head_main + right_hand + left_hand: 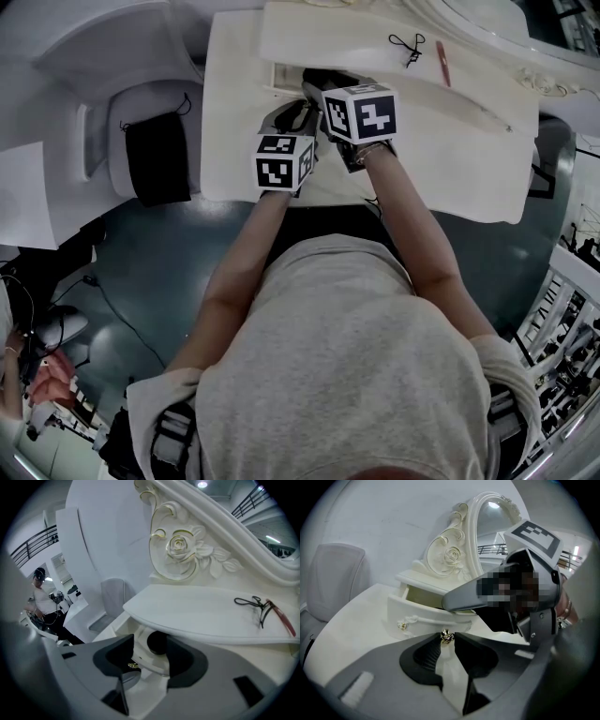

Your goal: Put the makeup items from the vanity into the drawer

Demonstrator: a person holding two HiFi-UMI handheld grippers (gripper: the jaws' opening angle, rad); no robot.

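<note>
Head view: leaning over a white vanity (234, 141), with left gripper (298, 111) and right gripper (317, 89) both at its open drawer (281, 73). On the shelf (487, 94) above, well apart from both: a black curler (408, 45) near a red pencil (442, 63).

Left gripper view: pinching the drawer's gold knob (446, 637) between the jaw tips.

Right gripper view: jaws spread, pointing into the drawer at a dark round thing (157, 641) lying inside, past the pads; cannot tell any contact.
</note>
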